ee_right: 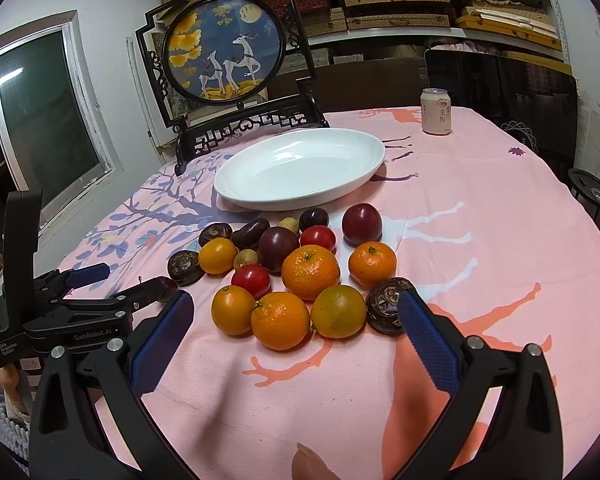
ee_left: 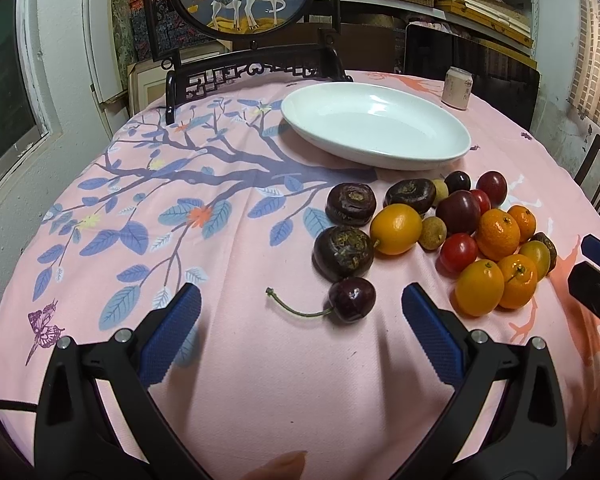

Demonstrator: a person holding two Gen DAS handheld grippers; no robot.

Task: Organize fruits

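Both hand-held grippers wide apart, empty, left (ee_left: 300, 312) beside cherry (ee_left: 352, 299), fruit pile (ee_right: 300, 272), white dish (ee_right: 300, 168) beyond, possibly empty

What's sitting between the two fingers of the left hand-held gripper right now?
In the left wrist view, a dark cherry with its stem lies on the pink tablecloth between the open left hand-held gripper fingers, untouched.
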